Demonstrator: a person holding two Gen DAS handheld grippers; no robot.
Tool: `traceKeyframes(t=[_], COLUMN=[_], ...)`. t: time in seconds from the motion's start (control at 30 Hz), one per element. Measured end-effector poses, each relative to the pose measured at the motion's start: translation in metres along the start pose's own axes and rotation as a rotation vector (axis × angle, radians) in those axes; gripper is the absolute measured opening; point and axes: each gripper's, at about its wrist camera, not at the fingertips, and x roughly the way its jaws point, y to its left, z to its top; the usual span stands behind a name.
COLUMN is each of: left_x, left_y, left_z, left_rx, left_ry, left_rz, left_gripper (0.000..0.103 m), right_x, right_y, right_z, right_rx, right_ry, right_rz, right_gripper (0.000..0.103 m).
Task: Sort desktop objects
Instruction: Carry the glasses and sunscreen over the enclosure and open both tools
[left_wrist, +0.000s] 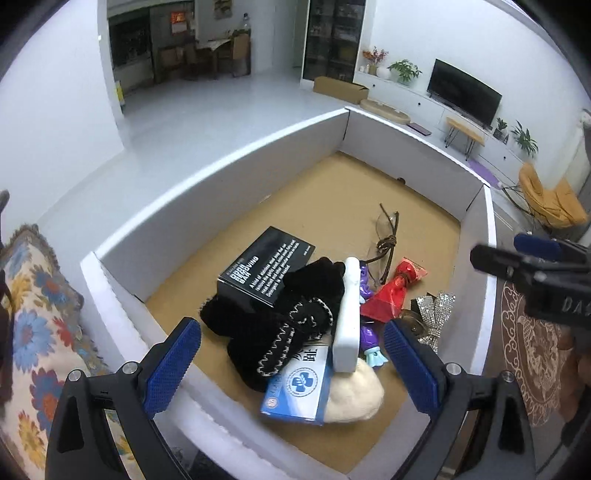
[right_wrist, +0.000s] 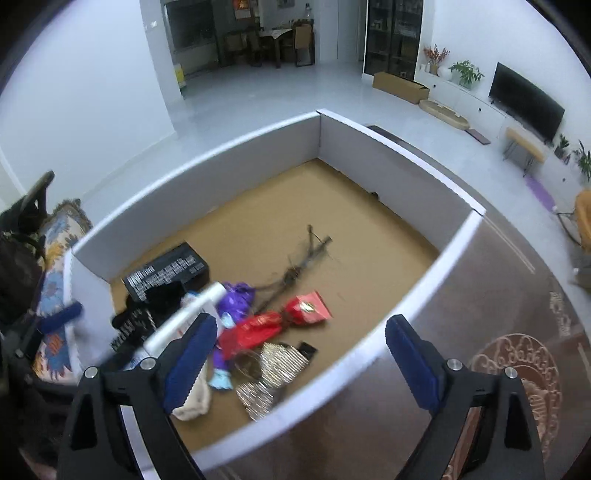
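Both fisheye views are evenly lit by cool, diffuse indoor light, with soft, faint shadows. The white floor (left_wrist: 207, 122) carries a pale sheen. Straight edges bow strongly toward the dark vignetted corners. The left wrist view is sharp throughout; the right wrist view shows motion blur, smearing the white tube (right_wrist: 184, 317) and the glittery bow (right_wrist: 269, 373).

The cream cloth bundle (left_wrist: 356, 397) lies half hidden under the blue-and-white card box (left_wrist: 295, 387); the right-wrist view's pile is blurred.

glossy red foil wrapper (left_wrist: 388, 295), fuzzy black knit glove (left_wrist: 280, 332), matt cardboard box floor (left_wrist: 295, 199)
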Motion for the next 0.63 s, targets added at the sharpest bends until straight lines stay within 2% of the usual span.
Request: traceKeyframes(t=[0.13,0.2,0.3,0.37,0.43,0.5,0.63], left_x=[-0.013,-0.023,-0.043,-0.048,-0.053,-0.058,-0.065], left_y=[0.003,-0.001,-0.007,-0.01,-0.014,-0.014,-0.005], left_z=[0.006,0.009,0.013,0.018,0.021,0.02,0.014], left_rx=[0.039,0.06,0.075,0.084,0.098,0.074,-0.022], left_ry=[0.003,-0.014,-0.06,-0.028,-0.022,-0.051,-0.079], left_rz=[0.082,0.097,0.066,0.032,0.032,0.083,0.066], left_gripper=[0.101,0.101,0.101,0.103,0.103,0.103,0.103], right_x=[-0.005,-0.009,-0.015,-0.016,-0.017,-0.017,-0.018], right_y=[-0.004,-0.005,-0.009,-0.011,-0.015,-0.018,-0.023], right_z=[-0.011,-0.014,-0.016,-0.016,-0.016,-0.016,-0.014], right_rx=[-0.017,-0.026,-0.023,-0.012,-0.003,0.007,0.029], right_ry=[0.017,0.009,-0.013,-0.028,-0.036,-0.041,-0.049], right_rz=[-0.015,-0.013,0.0,0.012,0.019,0.022,0.035], right_gripper=[0.093,0.093,0.093,0.093,0.093,0.093,0.093])
